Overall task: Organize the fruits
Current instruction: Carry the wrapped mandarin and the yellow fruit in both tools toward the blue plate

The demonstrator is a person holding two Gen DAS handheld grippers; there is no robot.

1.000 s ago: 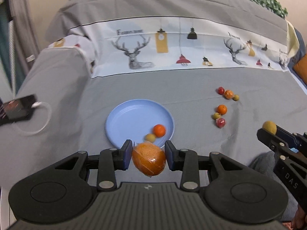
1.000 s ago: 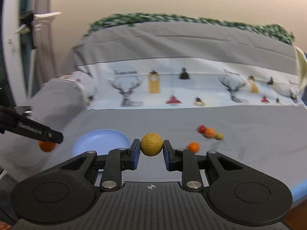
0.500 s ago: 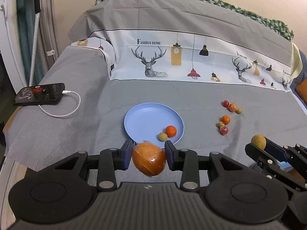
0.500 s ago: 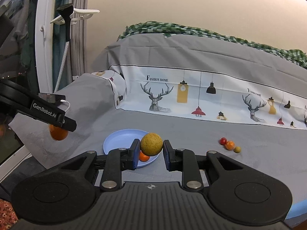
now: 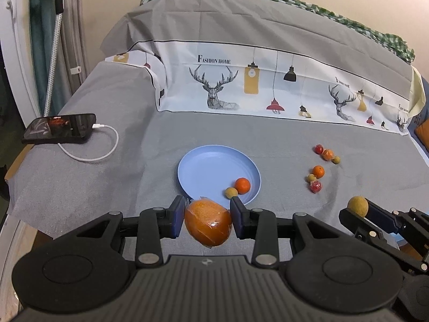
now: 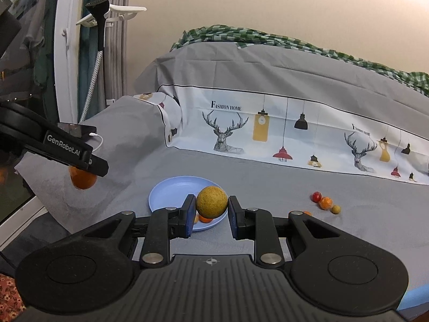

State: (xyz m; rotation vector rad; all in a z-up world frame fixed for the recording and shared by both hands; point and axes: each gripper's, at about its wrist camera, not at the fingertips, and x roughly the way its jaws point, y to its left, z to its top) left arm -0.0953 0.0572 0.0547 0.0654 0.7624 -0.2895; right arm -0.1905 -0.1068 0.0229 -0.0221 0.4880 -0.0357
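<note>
1. So far, two fruits (image 5: 238, 187) are seen lying in the plate (image 5: 206, 166), just ahead of the left gripper (image 5: 207, 216).
2. An orange (image 5: 207, 222) is pinched between the left gripper's pads, above the plate's near rim.
3. A yellow ball (image 6: 211, 202) is clamped in the right gripper (image 6: 211, 214).
4. Six fruits (image 5: 319, 171) are left on the sheet (image 5: 268, 139), ahead and right.

Soft, even indoor light fills both views, bright and mostly sharp. Fruit on the grey sheet (image 5: 281, 139) casts only faint shadows. The fisheye lens bends lines near the edges, the corners go black, and the left edge looks dim.
</note>
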